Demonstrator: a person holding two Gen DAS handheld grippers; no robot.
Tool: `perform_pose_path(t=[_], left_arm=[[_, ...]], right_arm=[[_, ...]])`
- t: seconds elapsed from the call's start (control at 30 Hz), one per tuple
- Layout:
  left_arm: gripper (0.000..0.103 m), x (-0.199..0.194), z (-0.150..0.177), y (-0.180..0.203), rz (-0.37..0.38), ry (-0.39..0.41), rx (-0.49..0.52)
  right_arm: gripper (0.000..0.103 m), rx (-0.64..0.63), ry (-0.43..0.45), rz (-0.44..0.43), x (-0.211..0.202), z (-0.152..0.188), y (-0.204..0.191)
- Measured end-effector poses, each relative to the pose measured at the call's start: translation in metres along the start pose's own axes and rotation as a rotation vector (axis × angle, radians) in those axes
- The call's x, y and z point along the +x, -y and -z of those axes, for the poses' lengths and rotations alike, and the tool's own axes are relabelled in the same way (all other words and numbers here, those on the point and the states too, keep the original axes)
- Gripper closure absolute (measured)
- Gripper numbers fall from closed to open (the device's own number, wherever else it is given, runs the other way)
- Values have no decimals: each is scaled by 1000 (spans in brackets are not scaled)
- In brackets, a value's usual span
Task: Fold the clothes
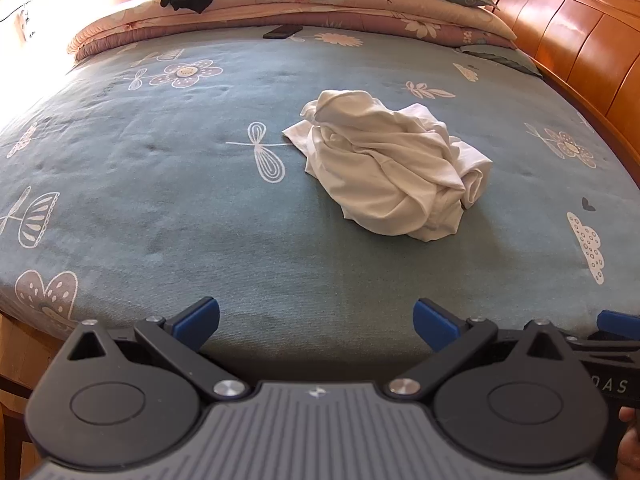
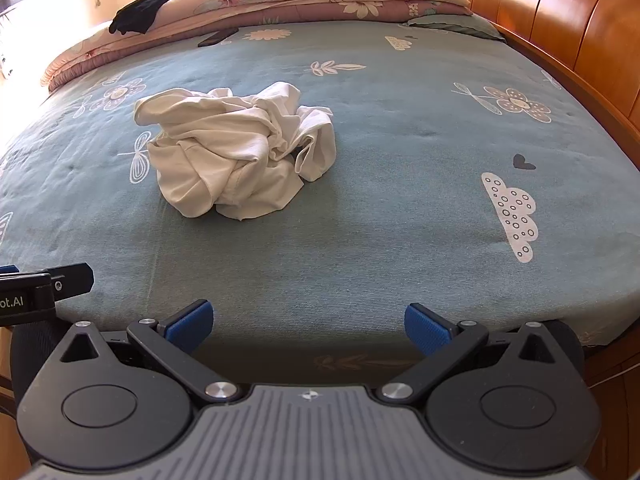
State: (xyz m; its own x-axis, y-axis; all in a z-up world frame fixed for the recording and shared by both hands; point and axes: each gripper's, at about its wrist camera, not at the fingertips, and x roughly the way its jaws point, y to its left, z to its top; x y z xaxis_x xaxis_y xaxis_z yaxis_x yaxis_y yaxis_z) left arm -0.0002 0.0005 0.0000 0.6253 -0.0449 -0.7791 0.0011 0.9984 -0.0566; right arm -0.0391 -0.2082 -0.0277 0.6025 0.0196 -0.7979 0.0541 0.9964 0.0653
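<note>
While nothing is gripped: both tongs gape wide, empty.
Shirt: crumpled white shirt [image 1: 386, 168] mid-frame, beyond left tongs [image 1: 316, 326] and right tongs [image 2: 308, 330].

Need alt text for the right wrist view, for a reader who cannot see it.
A crumpled white garment lies in a heap on a bed's teal flower-print sheet, left of centre and untouched. The right gripper hangs over the near edge, blue pads wide apart with nothing between them. Folded quilts with a dark garment on top lie at the far side.
</note>
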Motion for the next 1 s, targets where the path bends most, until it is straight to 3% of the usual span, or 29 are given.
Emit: perform_pose_path(t=[1.0], left_arm=[[0,-2,2,1,-3,-2,1]], right_arm=[[0,-1,14,-5,-2,1,-1]])
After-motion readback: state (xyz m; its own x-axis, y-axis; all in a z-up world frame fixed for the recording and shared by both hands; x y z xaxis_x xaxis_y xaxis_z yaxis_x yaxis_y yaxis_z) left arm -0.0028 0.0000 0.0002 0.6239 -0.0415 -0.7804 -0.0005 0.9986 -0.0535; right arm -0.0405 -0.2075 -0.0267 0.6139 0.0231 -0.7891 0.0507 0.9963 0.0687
